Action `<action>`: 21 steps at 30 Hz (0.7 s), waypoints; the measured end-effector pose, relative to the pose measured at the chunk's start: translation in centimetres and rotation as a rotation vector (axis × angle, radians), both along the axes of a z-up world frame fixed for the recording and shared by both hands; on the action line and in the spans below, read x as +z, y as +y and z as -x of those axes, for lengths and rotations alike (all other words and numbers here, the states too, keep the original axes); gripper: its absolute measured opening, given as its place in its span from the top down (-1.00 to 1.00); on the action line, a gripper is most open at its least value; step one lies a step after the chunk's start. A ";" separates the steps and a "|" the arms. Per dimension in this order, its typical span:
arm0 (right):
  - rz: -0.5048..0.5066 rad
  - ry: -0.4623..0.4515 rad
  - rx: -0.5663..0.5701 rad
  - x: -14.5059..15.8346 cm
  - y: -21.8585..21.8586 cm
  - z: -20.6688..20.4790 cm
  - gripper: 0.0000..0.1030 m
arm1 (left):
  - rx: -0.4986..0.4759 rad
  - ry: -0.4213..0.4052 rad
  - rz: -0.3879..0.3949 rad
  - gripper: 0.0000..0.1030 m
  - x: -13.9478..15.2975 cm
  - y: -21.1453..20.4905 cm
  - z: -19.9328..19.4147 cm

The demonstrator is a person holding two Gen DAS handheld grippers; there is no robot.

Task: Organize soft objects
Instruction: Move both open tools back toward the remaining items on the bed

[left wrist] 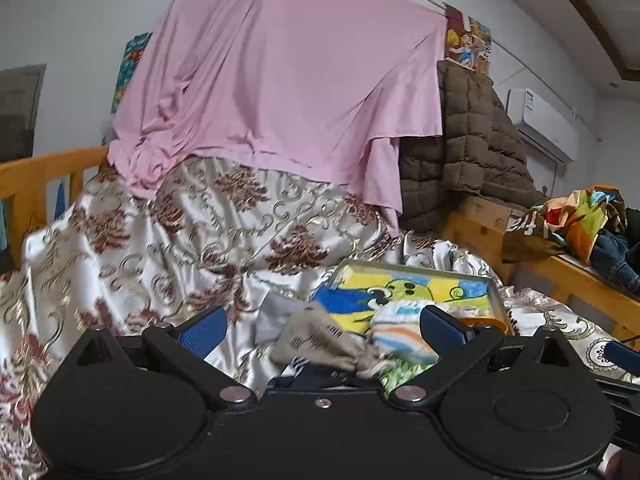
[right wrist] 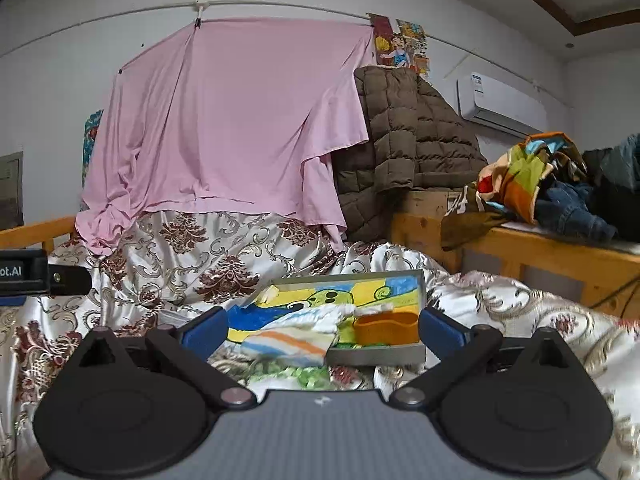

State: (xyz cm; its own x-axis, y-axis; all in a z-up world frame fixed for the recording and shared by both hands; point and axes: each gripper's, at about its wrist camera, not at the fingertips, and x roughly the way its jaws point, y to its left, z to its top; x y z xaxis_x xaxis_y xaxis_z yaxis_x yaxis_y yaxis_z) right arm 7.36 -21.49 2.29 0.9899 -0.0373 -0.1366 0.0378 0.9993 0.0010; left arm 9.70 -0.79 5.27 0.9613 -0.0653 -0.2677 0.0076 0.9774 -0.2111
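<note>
you hold both the left gripper and the right gripper wide, gripping nothing; the striped cloth drapes over the tray edge (within reach, likely next).

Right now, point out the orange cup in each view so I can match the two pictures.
Left wrist view: the orange cup shows only as a sliver at lower right, mostly hidden behind the left gripper's right finger, at the tray's near right corner.
Right wrist view: it sits just below centre, fully visible, in the tray's near right corner.
Shared landmark: the cartoon-printed tray on the patterned bedspread.
</note>
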 end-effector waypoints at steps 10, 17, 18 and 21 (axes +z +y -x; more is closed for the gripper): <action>0.052 0.080 0.070 -2.5 2.6 1.2 -1.00 | -0.030 0.065 -0.019 -0.98 -4.2 2.8 0.9; 0.102 0.183 0.119 -4.3 4.1 -0.2 -1.00 | -0.023 0.147 0.028 -0.98 -6.9 4.2 -0.4; 0.106 0.193 0.124 -4.5 4.3 -0.4 -1.00 | -0.020 0.152 0.024 -0.98 -7.1 4.3 -0.5; 0.115 0.213 0.140 -5.0 4.7 -0.8 -1.00 | -0.011 0.165 0.016 -0.98 -7.8 4.4 -0.9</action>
State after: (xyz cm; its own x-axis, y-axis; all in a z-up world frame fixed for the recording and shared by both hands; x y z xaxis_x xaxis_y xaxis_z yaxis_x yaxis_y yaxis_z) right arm 8.12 -16.84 -2.70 0.9360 0.0710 -0.3447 -0.1140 0.9878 -0.1062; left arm 10.56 3.61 -2.55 0.9036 -0.0809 -0.4207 -0.0179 0.9740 -0.2258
